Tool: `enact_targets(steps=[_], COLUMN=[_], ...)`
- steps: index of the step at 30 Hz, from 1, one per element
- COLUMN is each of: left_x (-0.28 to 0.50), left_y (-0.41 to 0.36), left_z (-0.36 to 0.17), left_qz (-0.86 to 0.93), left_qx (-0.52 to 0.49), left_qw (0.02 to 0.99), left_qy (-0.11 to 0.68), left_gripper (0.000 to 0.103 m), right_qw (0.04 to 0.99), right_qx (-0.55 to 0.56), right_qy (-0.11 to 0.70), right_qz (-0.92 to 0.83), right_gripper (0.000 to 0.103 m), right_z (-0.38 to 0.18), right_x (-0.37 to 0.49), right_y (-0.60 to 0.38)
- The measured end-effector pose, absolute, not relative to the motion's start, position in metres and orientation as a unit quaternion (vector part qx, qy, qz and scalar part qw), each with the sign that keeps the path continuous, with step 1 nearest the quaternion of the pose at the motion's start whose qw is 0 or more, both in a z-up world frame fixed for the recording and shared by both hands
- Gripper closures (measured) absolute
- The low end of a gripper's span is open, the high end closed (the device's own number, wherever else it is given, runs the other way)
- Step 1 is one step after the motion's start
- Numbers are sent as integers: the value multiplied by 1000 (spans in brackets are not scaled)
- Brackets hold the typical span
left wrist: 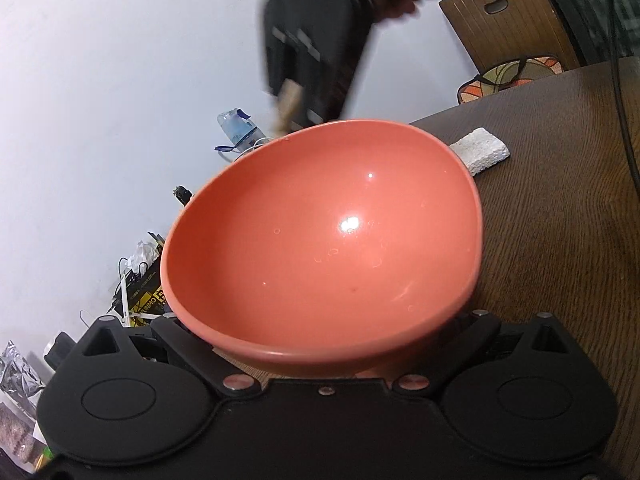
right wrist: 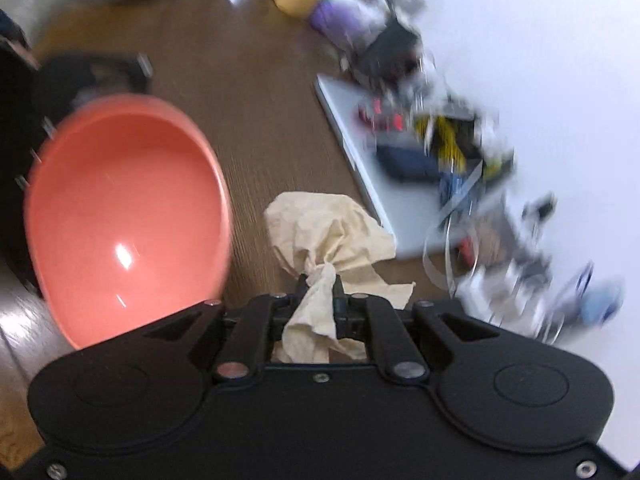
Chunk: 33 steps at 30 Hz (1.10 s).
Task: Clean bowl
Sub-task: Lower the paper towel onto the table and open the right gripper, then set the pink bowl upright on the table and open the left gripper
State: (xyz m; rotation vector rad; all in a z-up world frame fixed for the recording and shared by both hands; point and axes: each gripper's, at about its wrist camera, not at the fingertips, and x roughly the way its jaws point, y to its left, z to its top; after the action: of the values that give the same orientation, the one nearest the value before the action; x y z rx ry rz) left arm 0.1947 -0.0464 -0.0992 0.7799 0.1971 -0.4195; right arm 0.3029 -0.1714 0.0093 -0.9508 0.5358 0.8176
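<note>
Your left gripper (left wrist: 320, 364) clamps the near rim of the coral bowl (left wrist: 324, 240), tipping its opening toward the camera above the wooden table (left wrist: 560, 240). Your right gripper (right wrist: 320, 300), pinched tight on a crumpled beige cloth (right wrist: 332, 236), hangs just right of the bowl.

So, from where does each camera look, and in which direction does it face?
Left wrist: sits on the left gripper, looks along it into the tilted bowl above the table; the right gripper shows blurred beyond.
Right wrist: sits on the right gripper, looks down at the table past its pinched cloth; no hand shows.
Both views share the bowl and table.
</note>
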Motion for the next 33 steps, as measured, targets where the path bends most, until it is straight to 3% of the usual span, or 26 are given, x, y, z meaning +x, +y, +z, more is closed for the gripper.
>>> enact_targets(steps=[1,4,5,8,17,28,33], left_x=[195,198,198,200,205,258,279], left_y=[-47,-51,-52,-53,-51,-20,-15], left_z=[-99,-100,-100,-101,-101,-82,-79], left_qz=[-203,-204,-204,-204,-208,-220,-176], left_qx=[376,374,374,373,364,201,125], left_qw=[899,899,899,899,901,923,932], left_qy=[96,100,101,103,112,243,290], left_gripper=[5,5,5,4,5,6,13], right_qw=[781,808,817,838,891,961,963], right_qx=[-431,-403,-395,-376,-333,-97,-26], right_qy=[259,252,242,226,172,192,205], right_qz=[369,348,343,325,255,172,170], right_gripper=[74,36,29,21,14,14,12], right_z=[0,-17,-18,-17,17,-7,-31], right_x=[308,318,320,320,255,163,145], right_y=[-177,-182,-184,-192,-236,-253,-249])
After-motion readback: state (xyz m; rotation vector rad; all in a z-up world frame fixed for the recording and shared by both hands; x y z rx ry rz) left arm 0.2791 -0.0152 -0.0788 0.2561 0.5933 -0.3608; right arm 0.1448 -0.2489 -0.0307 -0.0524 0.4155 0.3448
